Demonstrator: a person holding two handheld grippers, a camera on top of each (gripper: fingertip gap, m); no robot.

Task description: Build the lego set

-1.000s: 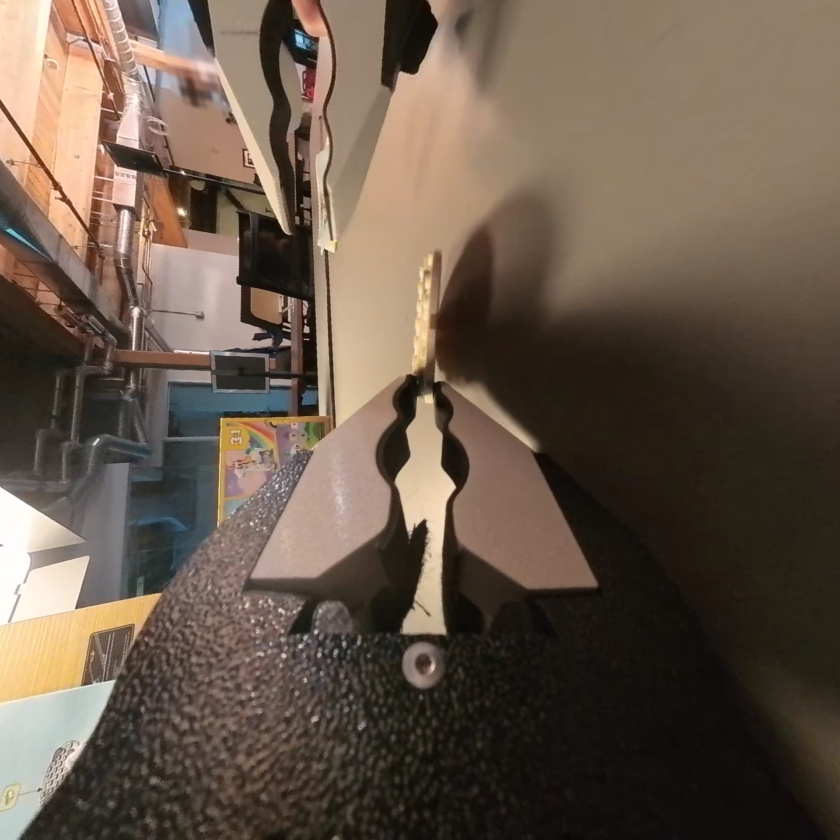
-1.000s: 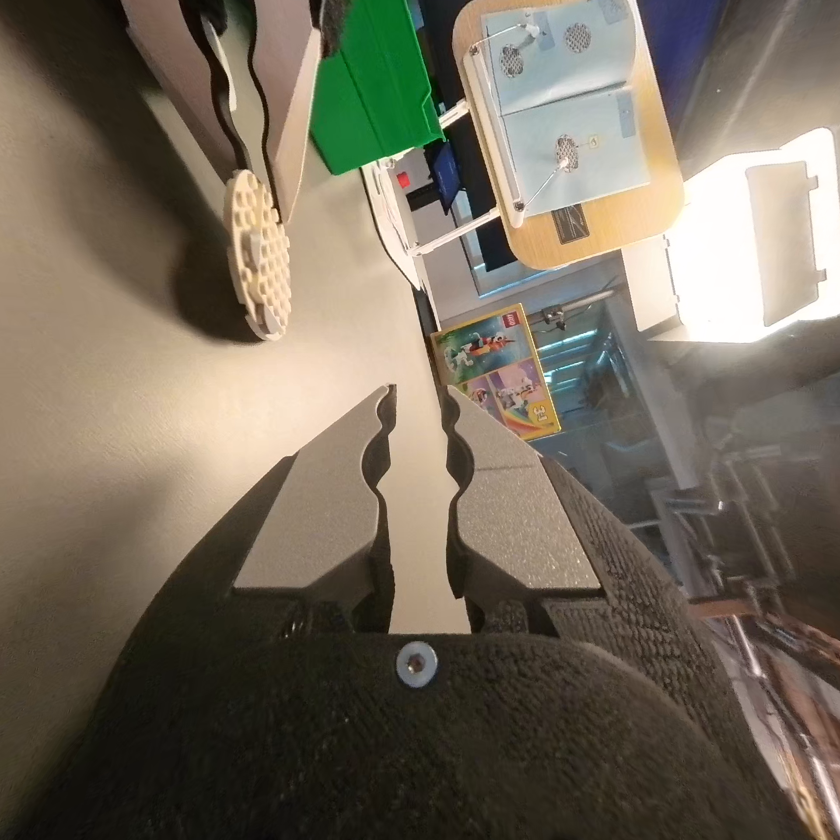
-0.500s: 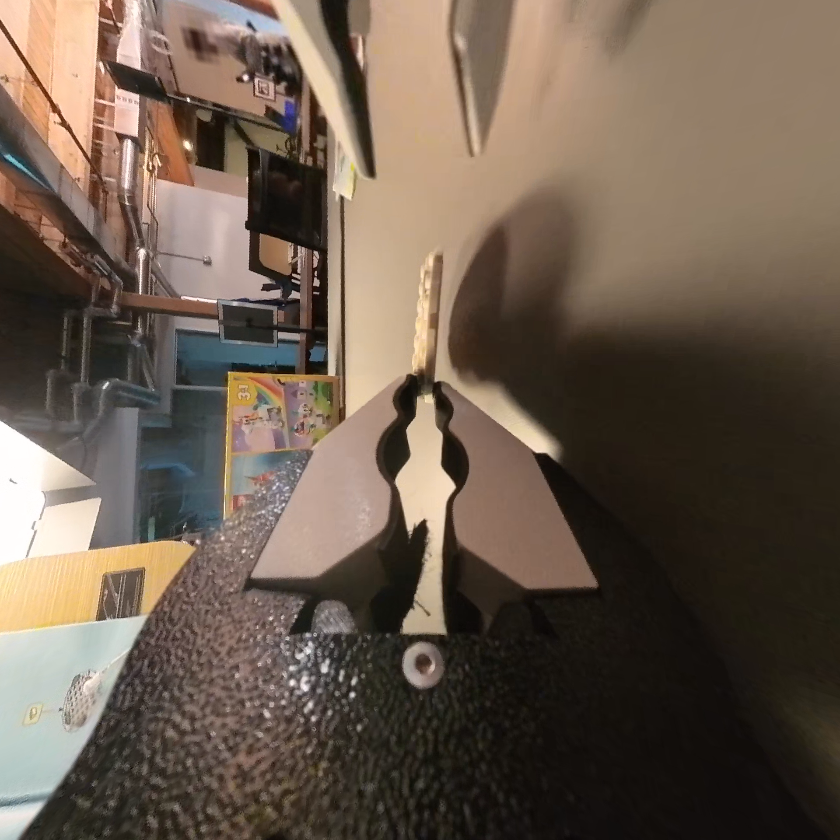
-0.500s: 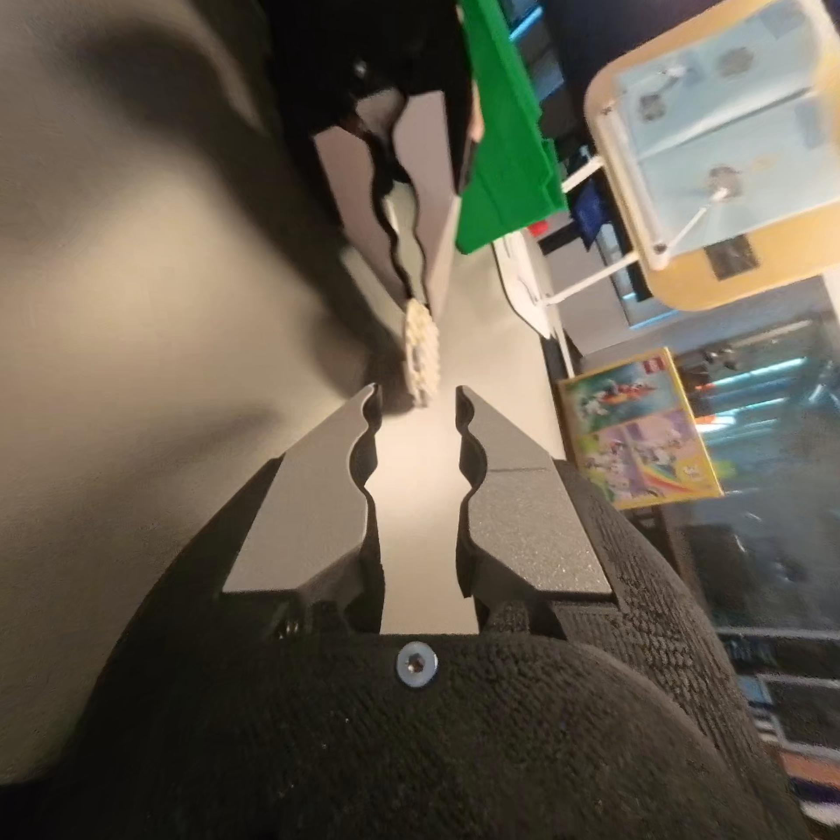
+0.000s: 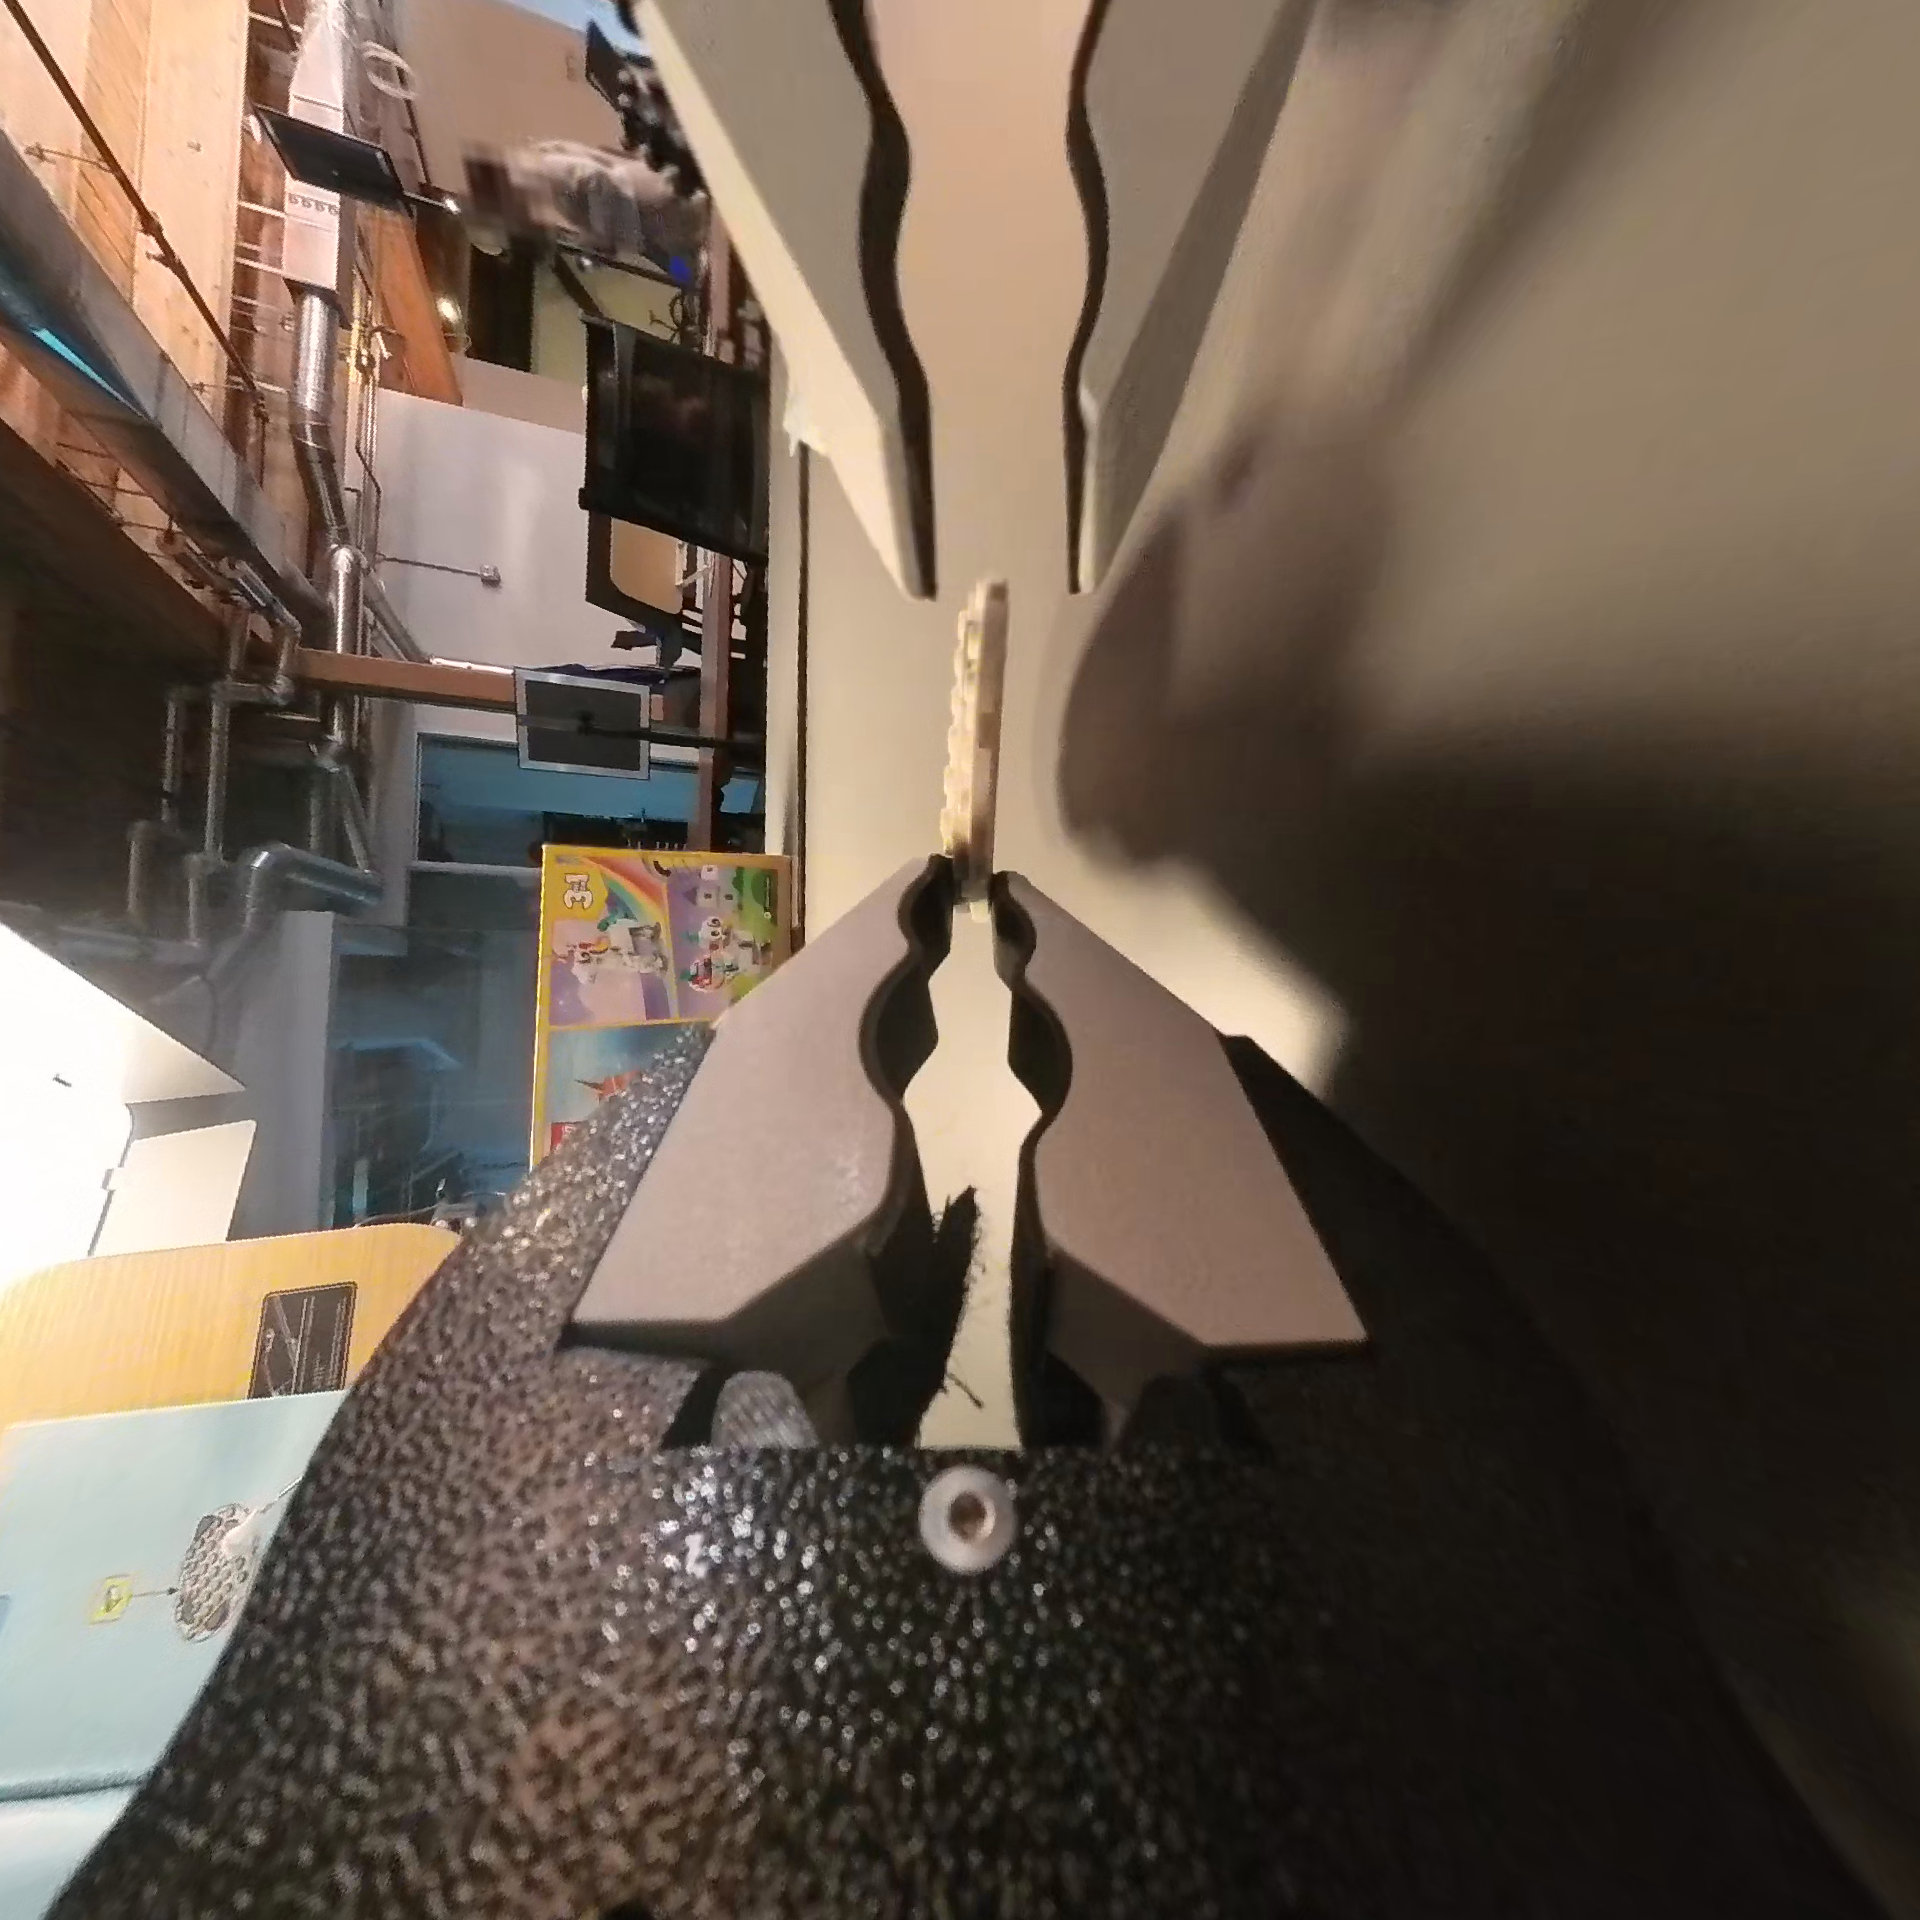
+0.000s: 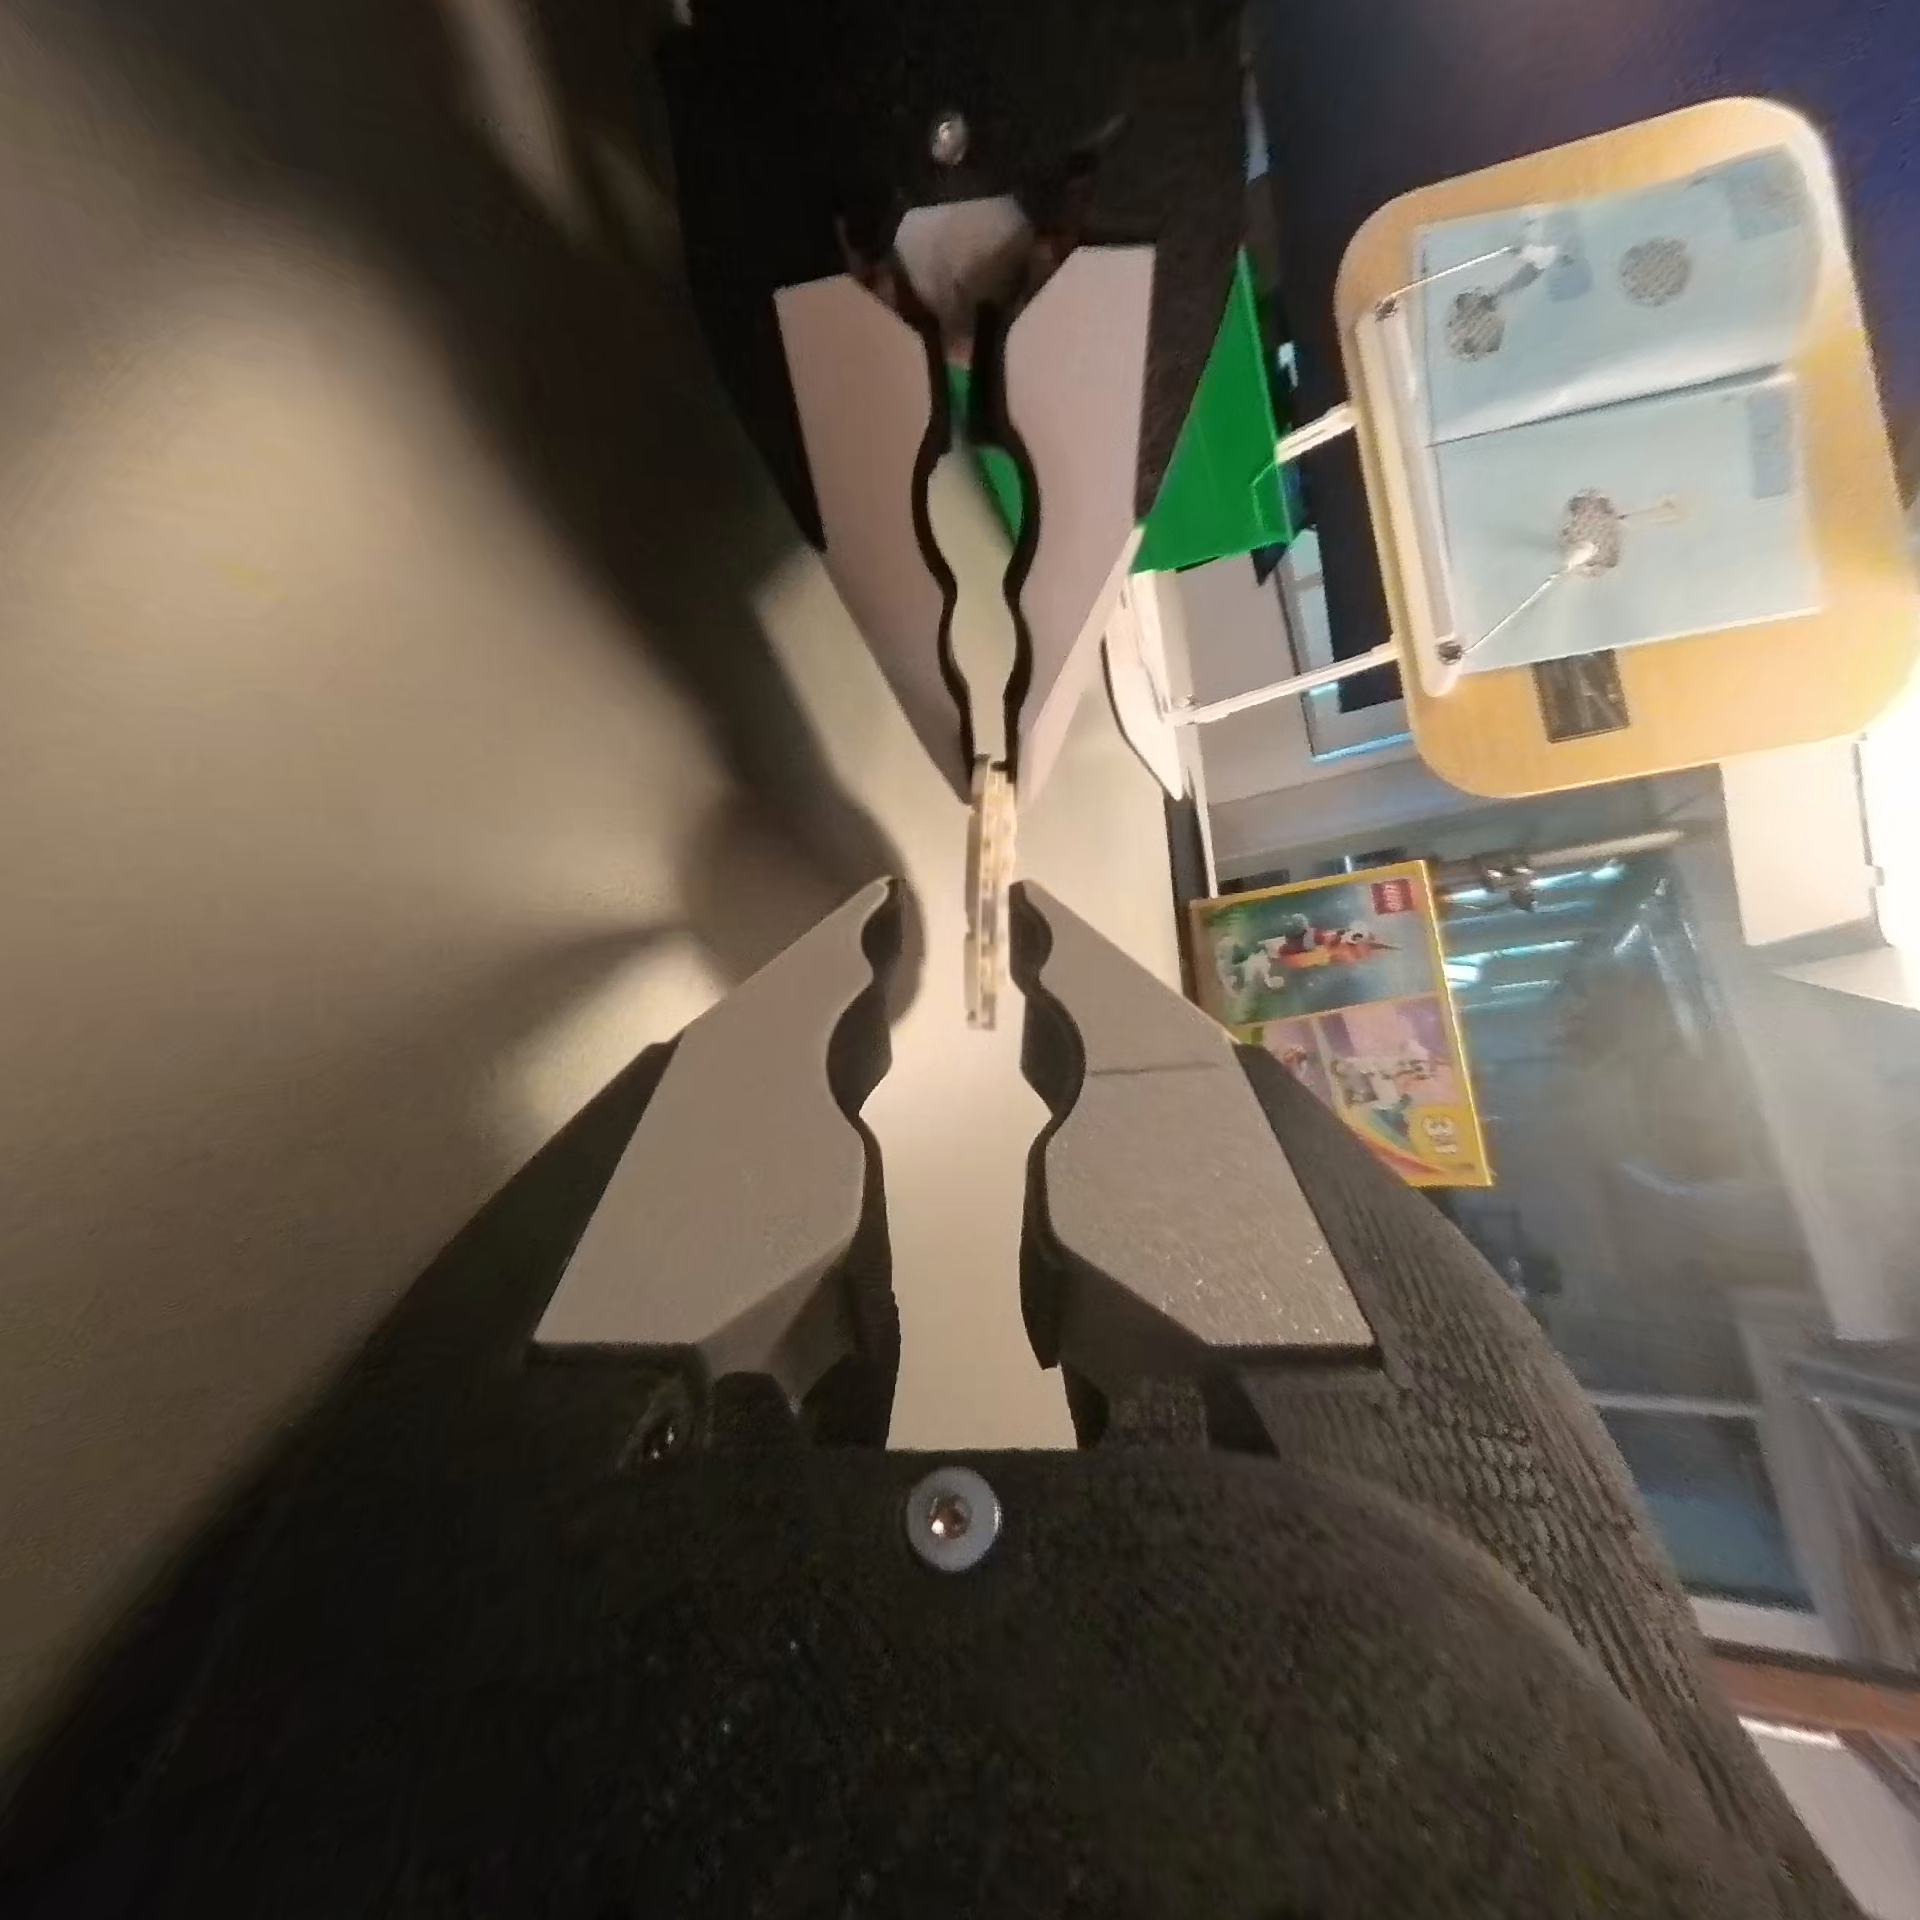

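Observation:
A round cream studded lego plate [image 5: 975,738] is seen edge-on, held off the grey table [image 5: 1507,468]. My left gripper [image 5: 971,883] is shut on its near rim. My right gripper [image 5: 997,589] comes in from the opposite side, open, its tips level with the plate's far rim. In the right wrist view the plate [image 6: 985,935] sits in the gap of my open right gripper [image 6: 956,885], with space on both sides. The left gripper [image 6: 982,774] pinches the plate's far edge there.
A yellow lego box [image 5: 655,977] stands past the table edge and also shows in the right wrist view [image 6: 1340,1018]. An open instruction booklet [image 6: 1621,436] rests on a wooden stand. A green bin [image 6: 1216,457] sits behind the left gripper.
My right gripper swung round to face the left one and moved in until its open fingers straddle the plate. The left gripper kept its grip and turned the plate edge-on to the right gripper.

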